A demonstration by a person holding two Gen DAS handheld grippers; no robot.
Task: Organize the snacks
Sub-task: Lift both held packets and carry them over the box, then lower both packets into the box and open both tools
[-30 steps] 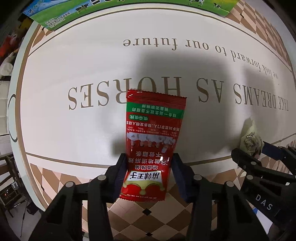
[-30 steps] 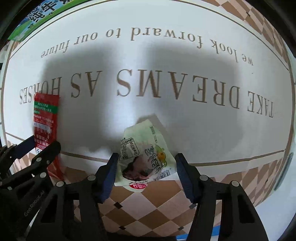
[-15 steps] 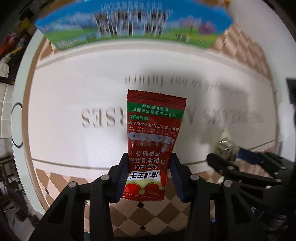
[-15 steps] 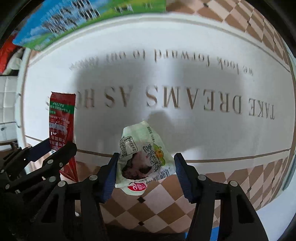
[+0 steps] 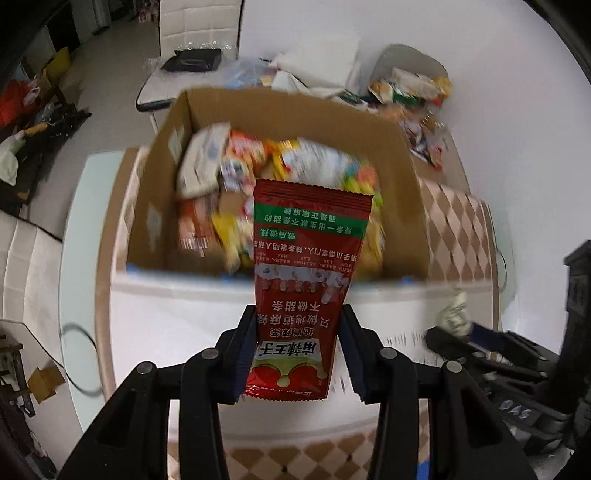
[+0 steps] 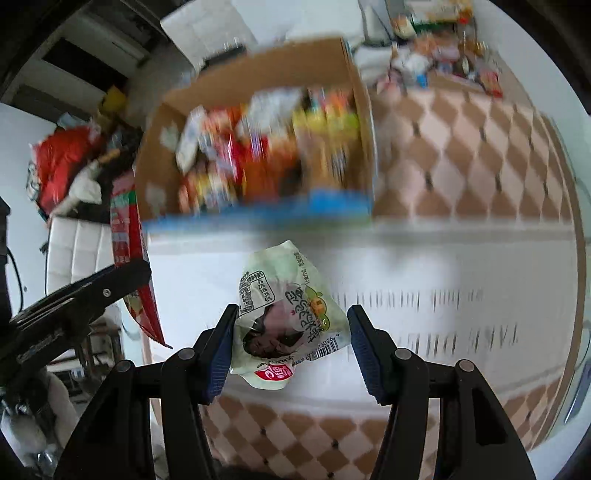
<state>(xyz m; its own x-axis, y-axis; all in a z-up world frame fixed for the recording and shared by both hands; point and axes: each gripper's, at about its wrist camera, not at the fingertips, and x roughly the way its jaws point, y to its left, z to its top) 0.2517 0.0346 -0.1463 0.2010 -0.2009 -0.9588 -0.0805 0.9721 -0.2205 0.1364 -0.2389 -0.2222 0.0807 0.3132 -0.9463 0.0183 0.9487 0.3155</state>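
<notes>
My left gripper point(image 5: 298, 332) is shut on a red snack packet point(image 5: 306, 273) with a green band, held upright in the air before an open cardboard box point(image 5: 162, 206) full of mixed snacks. My right gripper point(image 6: 291, 336) is shut on a pale green snack pouch point(image 6: 288, 314), also raised above the table. In the right wrist view the box point(image 6: 347, 77) lies ahead to the upper left, and the left gripper with the red packet point(image 6: 125, 236) shows at the left. In the left wrist view the right gripper point(image 5: 454, 332) with its pouch shows at the right.
The box stands on a white table cover point(image 5: 177, 325) with a brown diamond border. A pile of loose snacks point(image 5: 413, 92) lies on the table beyond the box at the right. White chairs point(image 5: 199, 22) and floor clutter point(image 6: 62, 166) sit behind and left.
Both grippers have lifted and tilted up from the lettered table surface, each still holding its snack. The snack box and the room behind it have come into view.
</notes>
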